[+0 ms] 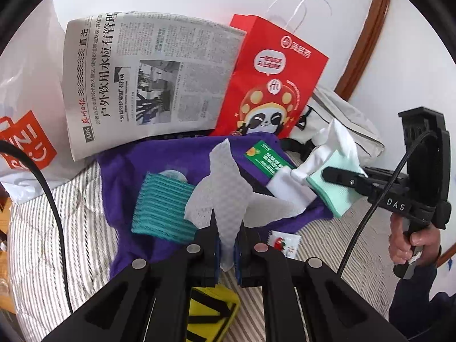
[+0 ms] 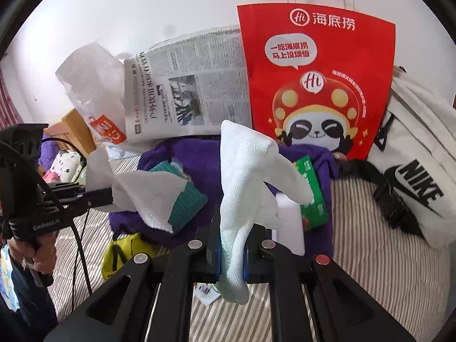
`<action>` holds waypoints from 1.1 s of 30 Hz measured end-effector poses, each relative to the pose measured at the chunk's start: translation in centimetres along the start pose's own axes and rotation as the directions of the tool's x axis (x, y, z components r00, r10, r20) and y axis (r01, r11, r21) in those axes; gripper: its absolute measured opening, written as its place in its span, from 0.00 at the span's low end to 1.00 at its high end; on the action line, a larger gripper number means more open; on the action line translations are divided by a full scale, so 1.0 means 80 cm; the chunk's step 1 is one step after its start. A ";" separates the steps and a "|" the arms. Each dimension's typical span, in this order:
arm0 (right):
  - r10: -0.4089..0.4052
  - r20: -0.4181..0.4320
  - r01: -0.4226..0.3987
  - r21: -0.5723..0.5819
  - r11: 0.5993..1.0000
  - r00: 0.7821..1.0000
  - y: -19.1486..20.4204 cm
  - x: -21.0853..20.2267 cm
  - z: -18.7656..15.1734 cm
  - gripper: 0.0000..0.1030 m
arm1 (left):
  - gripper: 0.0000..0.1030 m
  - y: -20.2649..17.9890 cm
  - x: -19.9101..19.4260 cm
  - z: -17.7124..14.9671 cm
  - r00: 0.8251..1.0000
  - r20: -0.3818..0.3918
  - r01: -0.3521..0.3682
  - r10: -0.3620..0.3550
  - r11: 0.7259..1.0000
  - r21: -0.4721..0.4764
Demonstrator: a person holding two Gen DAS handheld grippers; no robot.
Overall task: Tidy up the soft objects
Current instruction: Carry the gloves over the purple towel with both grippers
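My left gripper (image 1: 228,245) is shut on a white embossed paper towel (image 1: 225,188), held above a purple cloth (image 1: 128,168); it also shows in the right wrist view (image 2: 142,193). My right gripper (image 2: 232,256) is shut on a white knit glove with a pale green cuff (image 2: 245,176), seen from the left wrist view as the glove (image 1: 333,182). On the purple cloth (image 2: 193,154) lie a teal ribbed cloth (image 1: 162,208), a green packet (image 1: 268,162) and a white foam block (image 2: 287,222).
A newspaper (image 1: 148,79), a red paper bag (image 1: 273,85) and a white plastic bag (image 1: 25,114) lean against the wall. A white Nike bag (image 2: 419,171) lies right on the striped bedding (image 2: 370,242). A yellow item (image 1: 211,313) lies below my left gripper.
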State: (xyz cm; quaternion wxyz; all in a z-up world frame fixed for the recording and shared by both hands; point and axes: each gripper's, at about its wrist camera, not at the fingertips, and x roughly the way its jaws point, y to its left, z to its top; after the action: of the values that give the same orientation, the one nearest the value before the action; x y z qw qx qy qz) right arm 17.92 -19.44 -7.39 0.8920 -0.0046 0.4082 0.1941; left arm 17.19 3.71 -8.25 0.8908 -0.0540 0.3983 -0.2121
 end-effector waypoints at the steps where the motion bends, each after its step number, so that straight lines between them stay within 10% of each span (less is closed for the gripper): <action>1: -0.004 0.003 0.004 -0.002 1.000 1.000 0.001 0.002 0.005 0.10 | 0.08 0.002 0.001 0.003 1.000 0.002 -0.004 0.004 1.000 0.001; 33: 0.016 -0.061 -0.016 -0.012 1.000 0.998 -0.008 0.132 0.059 0.10 | 0.08 0.032 0.093 0.067 0.995 -0.072 -0.071 0.069 0.997 -0.015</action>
State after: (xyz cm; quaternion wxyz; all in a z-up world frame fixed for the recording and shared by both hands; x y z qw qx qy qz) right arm 27.81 -15.67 -12.07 0.8776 -0.0128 0.4339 0.2035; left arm 26.41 2.52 -10.42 0.8824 -0.0401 0.4332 -0.1792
